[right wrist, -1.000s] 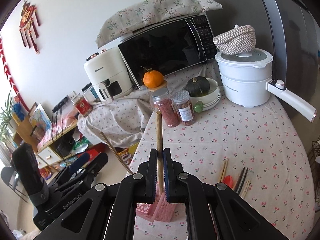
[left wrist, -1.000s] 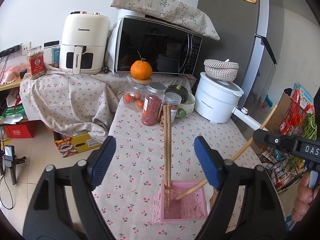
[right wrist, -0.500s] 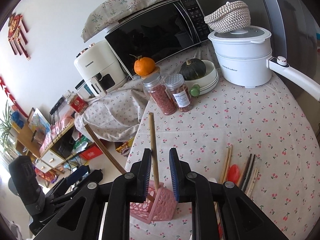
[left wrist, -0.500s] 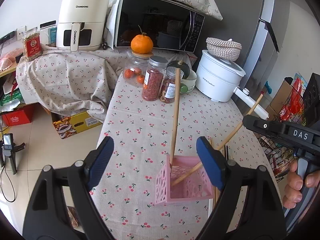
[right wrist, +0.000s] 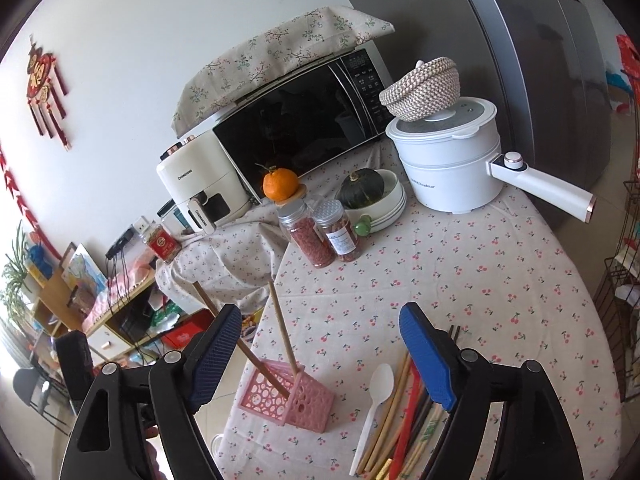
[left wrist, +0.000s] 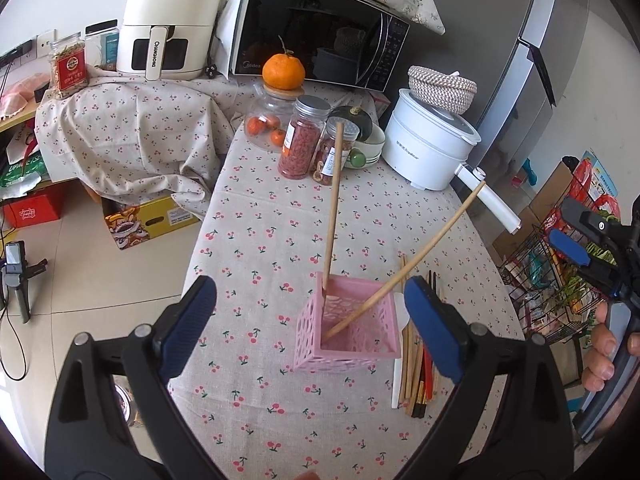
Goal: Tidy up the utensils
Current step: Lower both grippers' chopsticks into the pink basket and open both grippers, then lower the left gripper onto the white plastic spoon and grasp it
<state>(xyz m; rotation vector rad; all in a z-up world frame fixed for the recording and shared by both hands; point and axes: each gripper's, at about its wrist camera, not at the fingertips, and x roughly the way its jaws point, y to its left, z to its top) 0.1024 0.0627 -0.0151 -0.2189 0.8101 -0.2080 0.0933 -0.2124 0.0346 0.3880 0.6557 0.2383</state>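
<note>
My left gripper (left wrist: 310, 316) hangs over the table w/ jaws wide apart, nothing between the pads. Just ahead sits the square pink perforated plastic basket (left wrist: 352, 354) on the cherry-print tablecloth (left wrist: 260, 216): two long wooden chopsticks (left wrist: 334, 204) already lean inside it, so I judge the job barely started. Right of the basket, the loose pile of remaining chopsticks (right wrist: 404, 412) plus a white plastic spoon (right wrist: 374, 396) lies flat, all left to move. My right gripper (right wrist: 322, 356) has just been opening, jaws now well apart, empty, above that pile.
</note>
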